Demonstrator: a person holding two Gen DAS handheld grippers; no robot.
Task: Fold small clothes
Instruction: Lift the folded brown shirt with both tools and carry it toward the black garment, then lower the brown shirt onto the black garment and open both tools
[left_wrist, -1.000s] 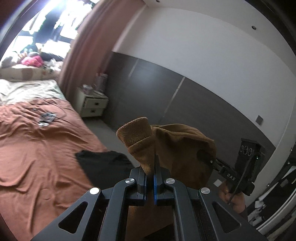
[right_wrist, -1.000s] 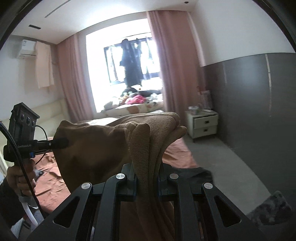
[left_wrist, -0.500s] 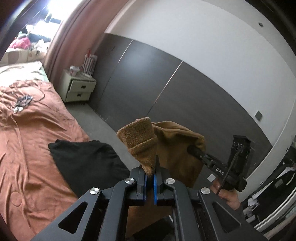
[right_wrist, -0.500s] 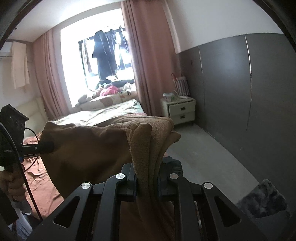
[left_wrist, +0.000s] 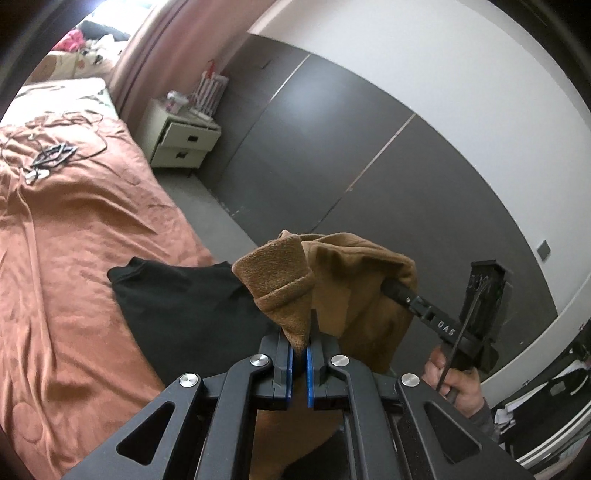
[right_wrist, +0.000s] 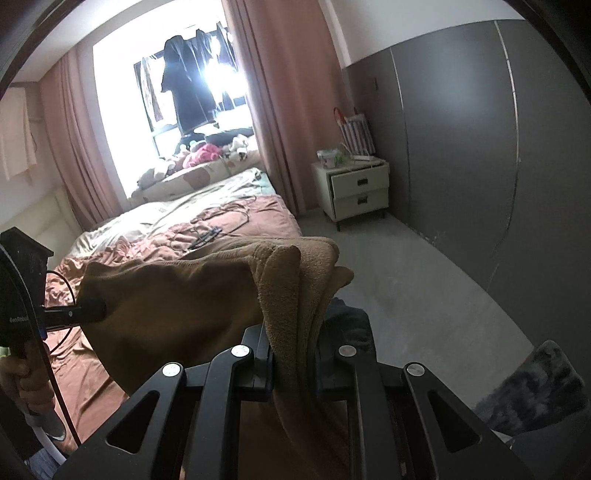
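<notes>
Brown fleece garment (left_wrist: 354, 280) held in air over bed edge, pinched at two ends: left gripper (left_wrist: 300, 341) clamped on one bunched corner, right gripper (right_wrist: 293, 354) clamped on thicker folded wad. Suggest keeping both grips tight, top edge taut and level, lowering onto rust bedspread (left_wrist: 74, 229), clear of black garment (left_wrist: 184, 295). Count: two grippers, one brown piece, one black piece, one nightstand (right_wrist: 356, 190).

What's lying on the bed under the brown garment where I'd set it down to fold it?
A black garment lies on the rust bedspread near its edge, just below and beyond the brown garment held up by both claws. Farther up the bed lie cables; nothing else visible is in the way.
</notes>
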